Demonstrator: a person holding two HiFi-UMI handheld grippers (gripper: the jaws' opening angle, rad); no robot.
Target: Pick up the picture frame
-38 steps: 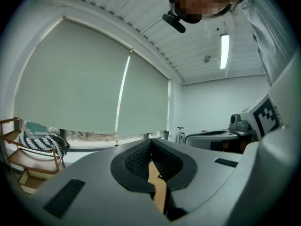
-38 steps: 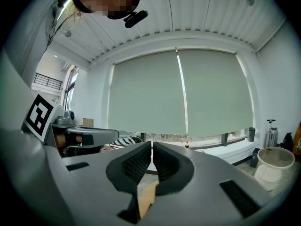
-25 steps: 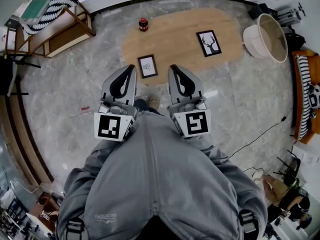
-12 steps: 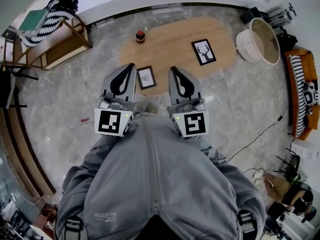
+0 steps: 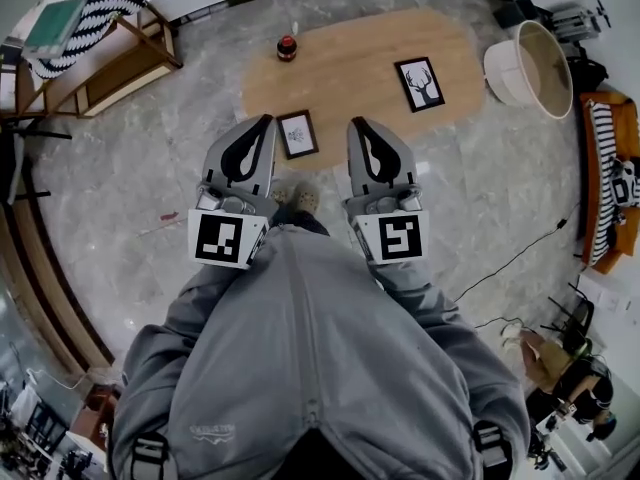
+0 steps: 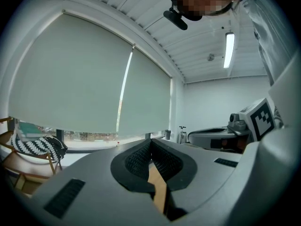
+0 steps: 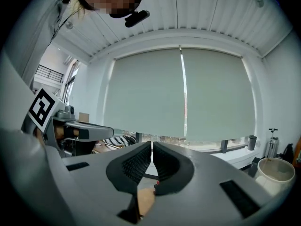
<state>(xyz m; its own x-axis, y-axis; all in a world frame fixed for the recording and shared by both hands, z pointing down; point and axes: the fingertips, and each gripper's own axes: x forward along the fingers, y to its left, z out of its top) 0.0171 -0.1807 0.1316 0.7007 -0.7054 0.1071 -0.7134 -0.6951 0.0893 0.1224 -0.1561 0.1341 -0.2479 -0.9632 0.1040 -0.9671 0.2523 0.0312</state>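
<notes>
While both grippers hang level above the floor, the small picture frame (image 5: 297, 134) lies flat at the near left edge of the oval wooden top (image 5: 350, 68), seen between their tips. Its long axis runs away from the person, the far end leaning slightly left. A deer picture frame (image 5: 419, 84) lies likewise toward the right end. Left gripper (image 5: 266, 121) and right gripper (image 5: 357, 124) are each pressed together on nothing. Only the head view shows the frames; the gripper views face roller blinds (image 7: 181, 93).
</notes>
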